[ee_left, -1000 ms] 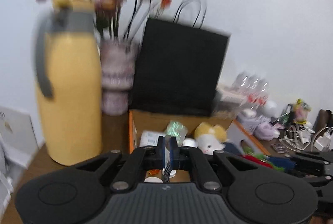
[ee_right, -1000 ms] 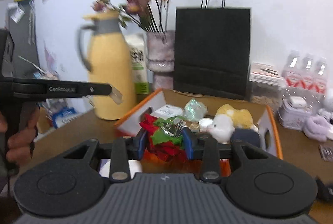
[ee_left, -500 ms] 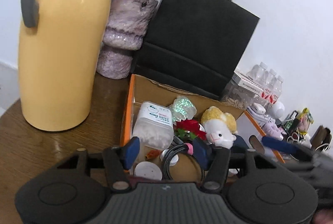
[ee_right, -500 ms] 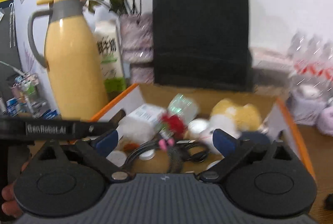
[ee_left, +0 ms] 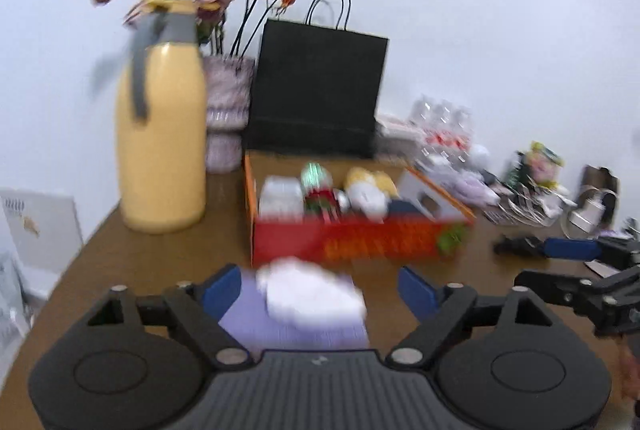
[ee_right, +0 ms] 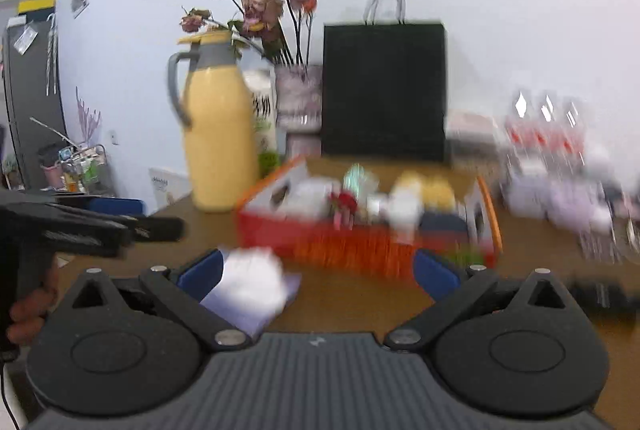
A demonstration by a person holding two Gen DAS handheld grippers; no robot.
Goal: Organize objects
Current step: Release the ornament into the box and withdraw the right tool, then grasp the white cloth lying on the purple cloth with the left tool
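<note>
Tissue pack [ee_left: 310,300] on the worktop [ee_left: 152,262] looks light and soft, so I would grip its sides; both jaws stand wide open, holding nothing.

A brown wooden table [ee_left: 152,262] carried a yellow jug [ee_left: 160,138] far left, an orange box [ee_left: 352,238] centre, a black bag [ee_left: 316,90] behind, and a white packet [ee_left: 312,294] near.

left tongs [ee_left: 320,288] — spread wide | white bundle [ee_left: 310,290] between | orange box [ee_left: 352,230] beyond
</note>
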